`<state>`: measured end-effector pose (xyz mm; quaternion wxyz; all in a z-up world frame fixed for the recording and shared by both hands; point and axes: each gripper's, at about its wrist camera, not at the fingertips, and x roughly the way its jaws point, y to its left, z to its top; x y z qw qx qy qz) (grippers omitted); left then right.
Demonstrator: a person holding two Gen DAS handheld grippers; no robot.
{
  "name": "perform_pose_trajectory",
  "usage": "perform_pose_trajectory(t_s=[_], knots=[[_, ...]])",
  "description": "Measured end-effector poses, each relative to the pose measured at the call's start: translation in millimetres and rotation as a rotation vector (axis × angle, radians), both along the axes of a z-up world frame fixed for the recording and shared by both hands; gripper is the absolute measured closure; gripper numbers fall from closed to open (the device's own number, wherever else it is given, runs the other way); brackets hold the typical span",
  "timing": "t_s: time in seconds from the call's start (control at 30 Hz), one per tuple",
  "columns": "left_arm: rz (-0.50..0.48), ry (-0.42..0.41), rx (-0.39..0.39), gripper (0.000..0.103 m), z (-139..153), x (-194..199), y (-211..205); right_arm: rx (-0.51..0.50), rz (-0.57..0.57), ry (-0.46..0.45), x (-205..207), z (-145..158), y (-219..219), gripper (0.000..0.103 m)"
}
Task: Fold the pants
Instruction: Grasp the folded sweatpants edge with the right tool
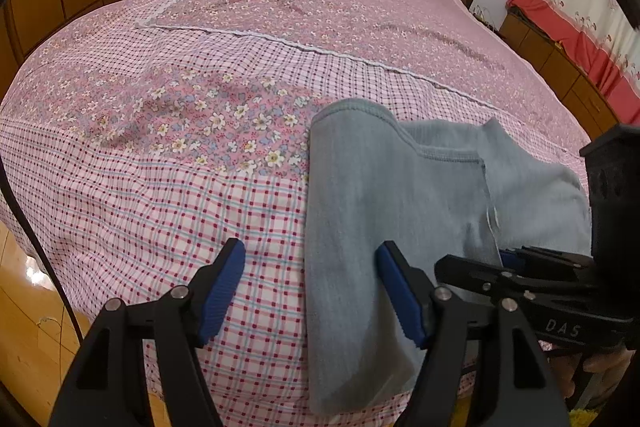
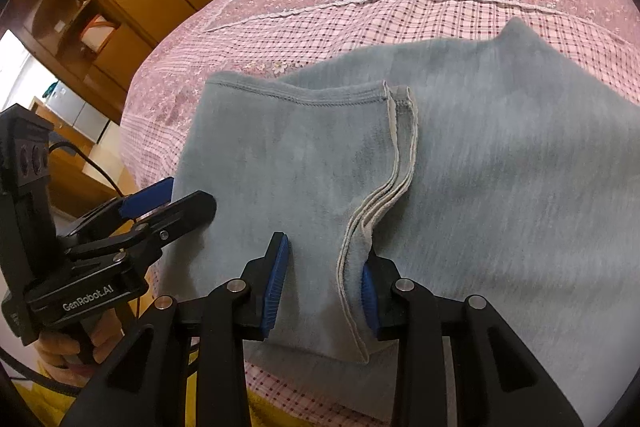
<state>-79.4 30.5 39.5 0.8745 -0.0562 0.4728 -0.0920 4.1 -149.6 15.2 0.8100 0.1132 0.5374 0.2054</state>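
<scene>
A bed under a pink floral and checked cover carries the grey-blue pants, which lie folded at its near edge, a seamed flap lying on top. The left gripper hovers at the pants' left border, jaws released, one on either side of that edge. The right gripper hangs over the flap's seam, jaws apart, grasping nothing
</scene>
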Motion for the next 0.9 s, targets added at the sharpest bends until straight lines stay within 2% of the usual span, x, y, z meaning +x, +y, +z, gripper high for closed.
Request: perform_pose_trajectory(t_s=[0.27, 0.33, 0.37, 0.43, 0.7, 0.9], knots=[[0.0, 0.001, 0.001, 0.03, -0.1, 0.0, 0.0, 0.009, -0.005, -0.009, -0.5, 0.7, -1.1, 0.068], [0.002, 0.0, -0.002, 0.03, -0.1, 0.0, -0.4, 0.016, -0.005, -0.027, -4.8, 3.8, -3.7, 0.08], [0.005, 0.0, -0.006, 0.03, -0.1, -0.1, 0.3, 0.011, -0.009, -0.037, -6.4, 5.6, -5.4, 0.09], [0.009, 0.001, -0.01, 0.03, 0.5, -0.1, -0.4, 0.019, -0.016, -0.056, -8.5, 10.2, -9.6, 0.095], [0.015, -0.006, -0.02, 0.03, 12.2, -5.0, 2.5, 0.073, -0.064, -0.154, -23.8, 44.7, -34.6, 0.096], [0.012, -0.025, -0.023, 0.03, 26.7, -6.7, -0.4, 0.065, -0.106, -0.248, -40.4, 79.6, -57.7, 0.096]])
